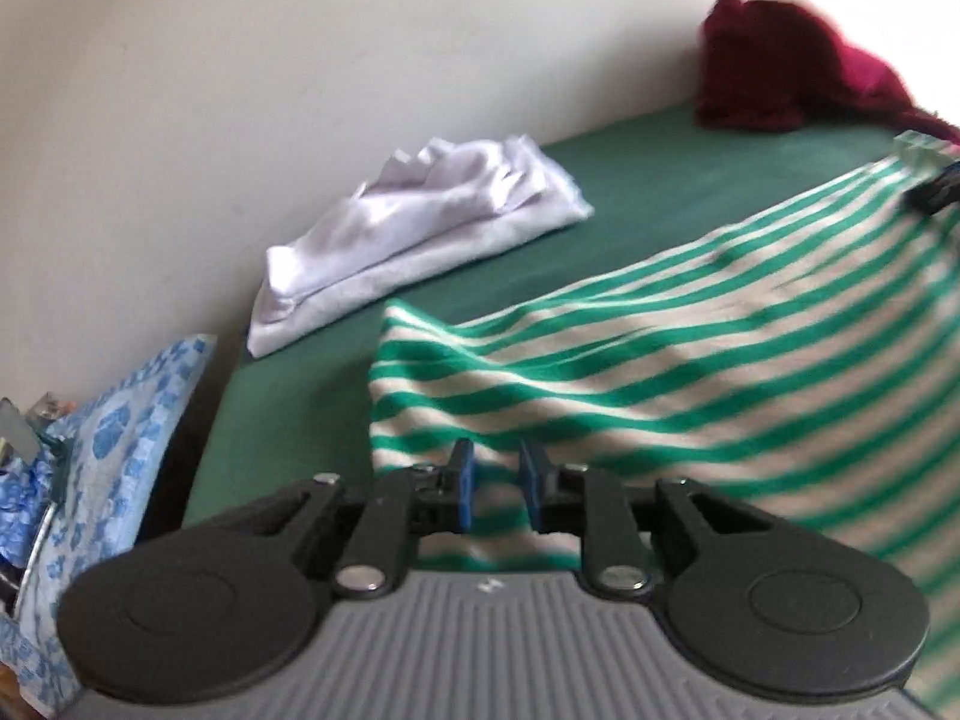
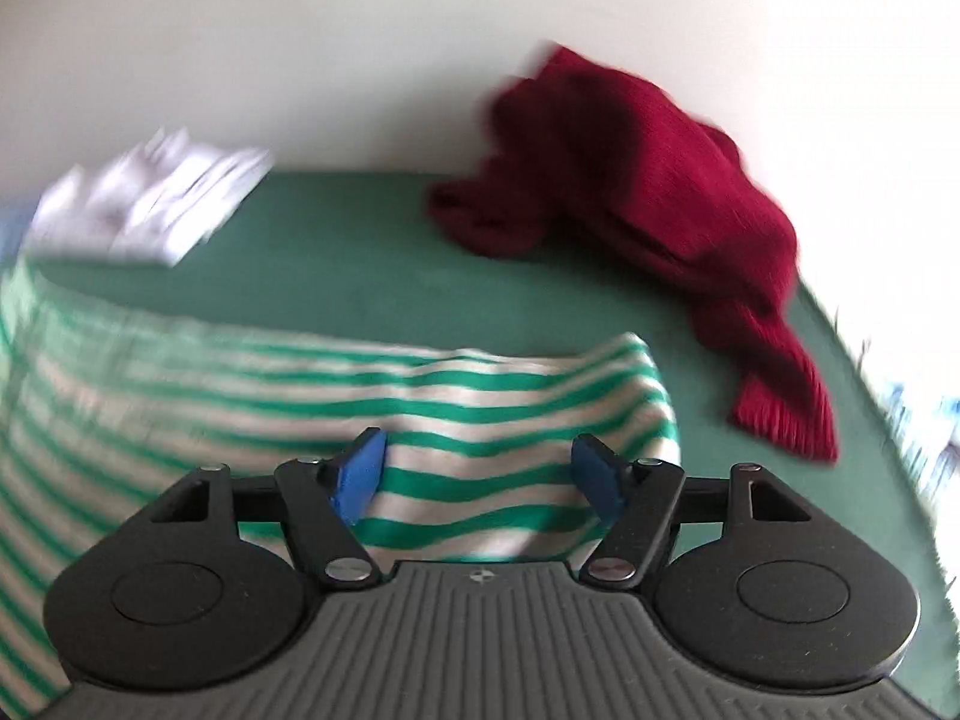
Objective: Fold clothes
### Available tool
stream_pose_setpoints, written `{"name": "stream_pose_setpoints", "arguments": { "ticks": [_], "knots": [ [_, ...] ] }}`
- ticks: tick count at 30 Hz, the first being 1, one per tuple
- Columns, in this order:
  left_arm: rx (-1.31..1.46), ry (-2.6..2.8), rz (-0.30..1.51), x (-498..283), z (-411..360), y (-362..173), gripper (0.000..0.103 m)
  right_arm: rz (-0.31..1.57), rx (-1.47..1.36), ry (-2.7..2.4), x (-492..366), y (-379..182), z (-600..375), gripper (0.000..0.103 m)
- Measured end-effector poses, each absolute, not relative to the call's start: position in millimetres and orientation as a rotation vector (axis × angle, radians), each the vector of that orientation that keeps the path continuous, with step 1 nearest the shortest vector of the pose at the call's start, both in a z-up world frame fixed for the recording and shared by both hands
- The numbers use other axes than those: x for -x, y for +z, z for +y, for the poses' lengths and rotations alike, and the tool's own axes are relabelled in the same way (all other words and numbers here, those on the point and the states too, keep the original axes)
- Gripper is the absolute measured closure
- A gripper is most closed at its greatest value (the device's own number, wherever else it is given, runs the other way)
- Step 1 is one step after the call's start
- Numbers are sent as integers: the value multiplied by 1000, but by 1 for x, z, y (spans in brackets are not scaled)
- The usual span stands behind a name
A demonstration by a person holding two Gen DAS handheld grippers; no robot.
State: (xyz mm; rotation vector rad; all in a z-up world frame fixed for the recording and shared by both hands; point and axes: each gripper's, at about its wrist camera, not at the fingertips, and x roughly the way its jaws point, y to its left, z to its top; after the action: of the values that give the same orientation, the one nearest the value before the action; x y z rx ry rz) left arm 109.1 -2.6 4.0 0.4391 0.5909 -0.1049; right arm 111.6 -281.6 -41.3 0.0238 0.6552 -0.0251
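Striped shirt [image 1: 630,360] lies near on the green bed [image 1: 630,192], under the narrowly parted left gripper [image 1: 497,480] and wide right gripper [image 2: 477,474], neither gripping; a fold seems just laid, so regripping comes next, before the far white pile [image 1: 414,228] and red sweater [image 2: 648,204].

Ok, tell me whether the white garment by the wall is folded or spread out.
Folded. The white garment lies as a compact layered stack with stacked edges on the green sheet, though its top layer is rumpled.

Plain cream wall [image 1: 300,60] behind green bedsheet [image 1: 660,180]
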Motion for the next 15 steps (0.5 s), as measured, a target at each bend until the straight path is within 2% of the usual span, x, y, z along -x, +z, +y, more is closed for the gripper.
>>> {"name": "stream_pose_setpoints", "arguments": {
  "ticks": [6, 8, 12, 14, 15],
  "knots": [
    [-643, 0, 523, -151, -24, -9, 82, 603, 44, -53, -148, -44, -276, 40],
    [-714, 21, 503, -160, -32, -14, 83, 594, 59, -75, -162, -42, -272, 36],
    [-809, 36, 480, -164, -40, -19, 86, 578, 93, -119, -172, -37, -267, 34],
    [-808, 12, 464, -156, -30, -12, 77, 545, 73, -141, -153, -27, -274, 54],
    [-802, 7, 448, -149, -22, -5, 75, 525, 47, -150, -142, -21, -279, 53]
  ]
}}
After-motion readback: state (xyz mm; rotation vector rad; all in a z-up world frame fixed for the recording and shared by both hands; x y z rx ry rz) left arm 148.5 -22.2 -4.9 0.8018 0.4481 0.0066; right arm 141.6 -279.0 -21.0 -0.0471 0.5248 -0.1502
